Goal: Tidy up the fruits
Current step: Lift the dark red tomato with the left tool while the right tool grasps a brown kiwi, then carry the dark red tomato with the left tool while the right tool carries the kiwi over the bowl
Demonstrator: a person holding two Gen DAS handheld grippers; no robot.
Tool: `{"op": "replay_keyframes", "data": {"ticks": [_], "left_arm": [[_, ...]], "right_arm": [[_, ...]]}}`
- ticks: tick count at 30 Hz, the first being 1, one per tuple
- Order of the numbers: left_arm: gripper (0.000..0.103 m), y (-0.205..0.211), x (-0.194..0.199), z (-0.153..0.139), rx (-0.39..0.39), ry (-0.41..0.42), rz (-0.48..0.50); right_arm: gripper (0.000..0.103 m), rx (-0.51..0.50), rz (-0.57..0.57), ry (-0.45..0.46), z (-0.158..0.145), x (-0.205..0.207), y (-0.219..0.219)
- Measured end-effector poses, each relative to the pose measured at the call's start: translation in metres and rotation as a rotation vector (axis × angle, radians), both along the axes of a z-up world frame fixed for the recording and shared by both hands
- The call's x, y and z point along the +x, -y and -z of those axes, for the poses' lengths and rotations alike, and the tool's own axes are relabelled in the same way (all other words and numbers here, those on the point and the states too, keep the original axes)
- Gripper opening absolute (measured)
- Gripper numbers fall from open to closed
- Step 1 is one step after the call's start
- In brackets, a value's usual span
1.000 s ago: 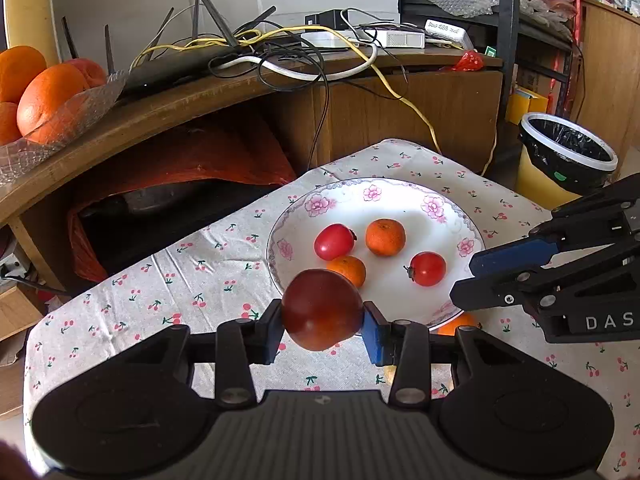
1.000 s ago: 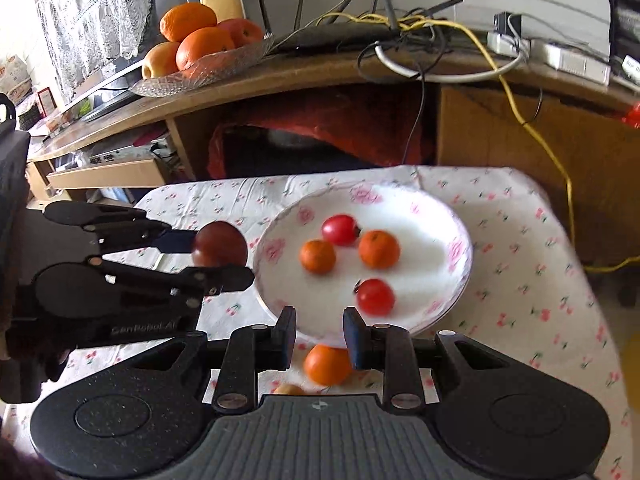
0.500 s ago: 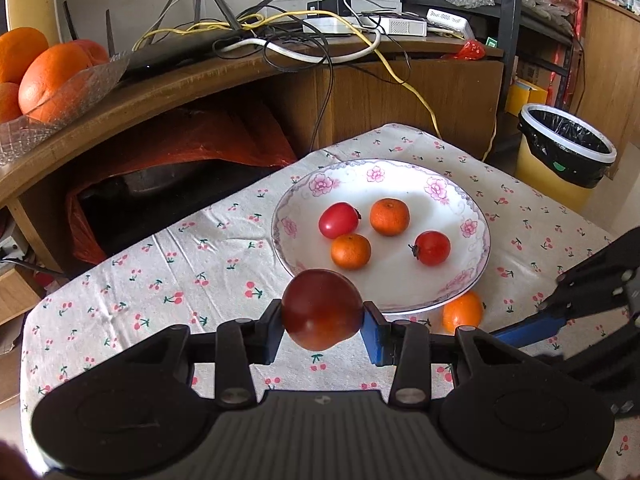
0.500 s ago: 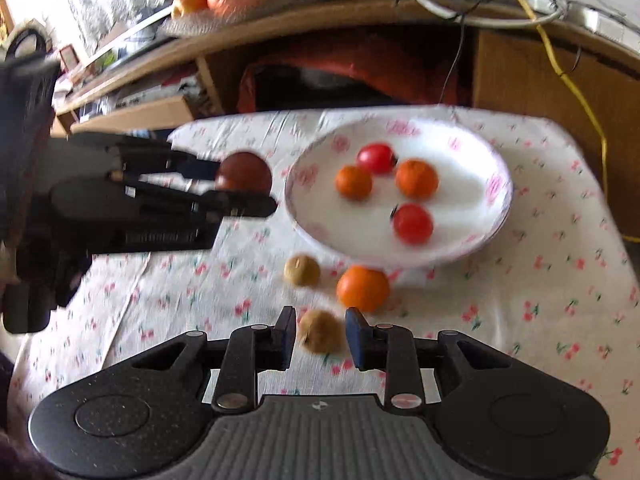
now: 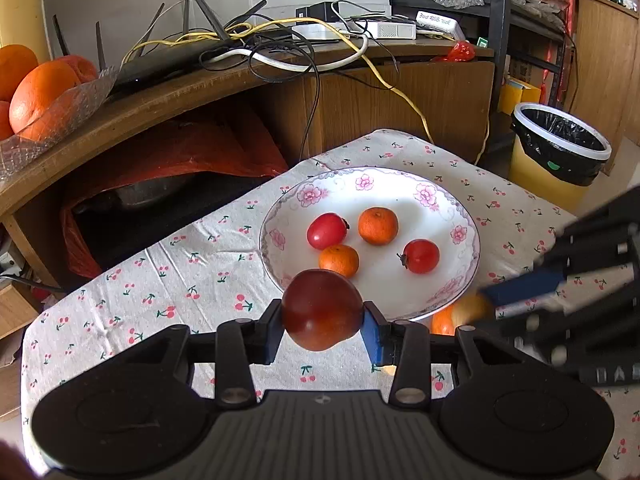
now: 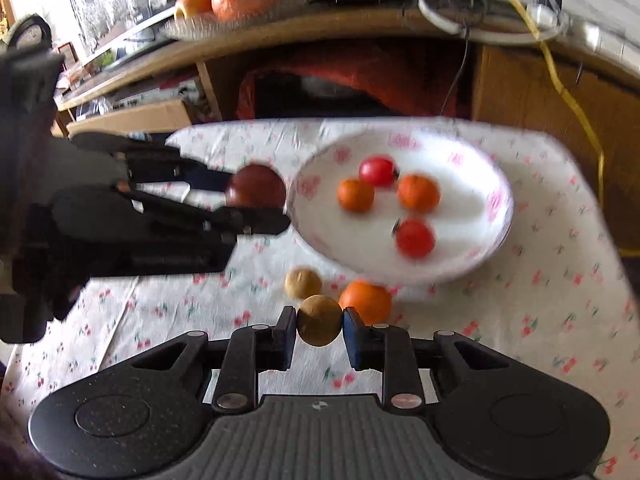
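The left hand-held gripper [image 5: 322, 330] grips a dark red fruit [image 5: 322, 309] between its blue pads, just in front of the near rim of the floral plate [image 5: 464, 216]. The right hand-held gripper [image 6: 319, 338] is closed against a small brown fruit [image 6: 319, 319], above the cherry-print worktop [image 6: 560, 280]. The plate holds two red tomatoes [image 5: 420, 256] and two small oranges [image 5: 378, 226]. A loose orange [image 6: 365, 302] and a second brown fruit [image 6: 303, 283] lie on the worktop beside the plate's near edge.
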State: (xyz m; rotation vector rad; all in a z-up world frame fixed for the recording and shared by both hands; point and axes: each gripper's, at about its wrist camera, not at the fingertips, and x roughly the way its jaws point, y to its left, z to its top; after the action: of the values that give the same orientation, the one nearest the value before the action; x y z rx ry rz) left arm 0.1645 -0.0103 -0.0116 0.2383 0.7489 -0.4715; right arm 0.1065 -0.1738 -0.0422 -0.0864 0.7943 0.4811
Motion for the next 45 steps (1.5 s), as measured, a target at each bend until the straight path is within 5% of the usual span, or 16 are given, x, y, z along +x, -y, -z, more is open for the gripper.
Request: {"op": "replay_keyframes", "data": {"ticks": [15,45], "left_arm": [[0.049,0.020,0.008,0.005,0.000,0.003,0.007],[0.049,0.024,0.013,0.011,0.011,0.003,-0.017]], "right_arm": [[0.020,-0.026,0.119,0.098,-0.007,0.030,0.009],[0.021,-0.048,0.143,0.090,0.001,0.038,0.004]]}}
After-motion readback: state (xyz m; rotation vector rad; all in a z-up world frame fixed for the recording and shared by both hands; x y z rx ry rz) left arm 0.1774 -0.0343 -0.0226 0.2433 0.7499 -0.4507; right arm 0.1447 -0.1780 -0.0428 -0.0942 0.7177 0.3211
